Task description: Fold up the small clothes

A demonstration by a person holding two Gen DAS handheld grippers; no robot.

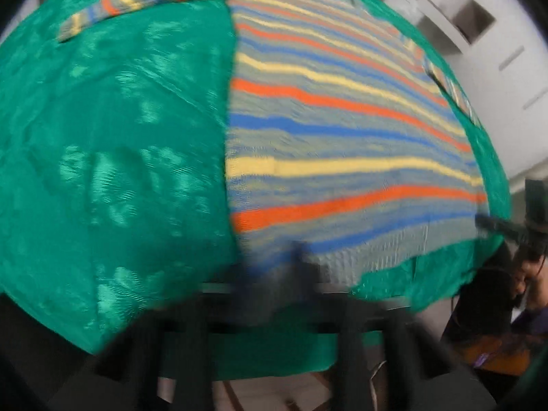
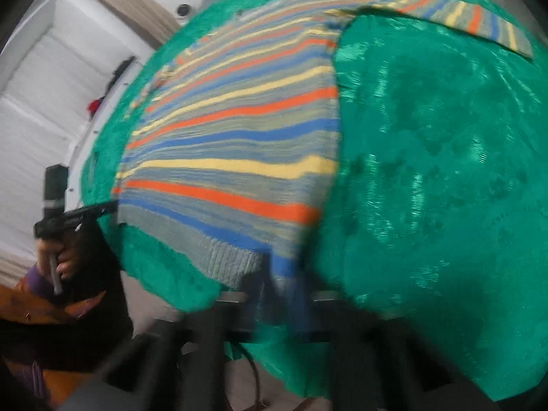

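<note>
Across the middle of both wrist views, a green patterned cloth (image 1: 113, 144) is seen covering the counter, and on it a striped knitted sweater (image 1: 342, 130) is laid flat, its ribbed hem toward the lower edge of each frame and one sleeve (image 1: 137, 3) stretched to the upper left of the left wrist view. The sweater is judged soft, light and limp, liable to sag and stretch when lifted; it would best be taken at the hem corners or side seams. At the bottom centre of the left wrist view, the left gripper (image 1: 301, 267) is closed, seemingly on the hem, though blur hides the contact. The right gripper (image 2: 274, 274) is likewise closed at the hem's corner in its own view.
</note>
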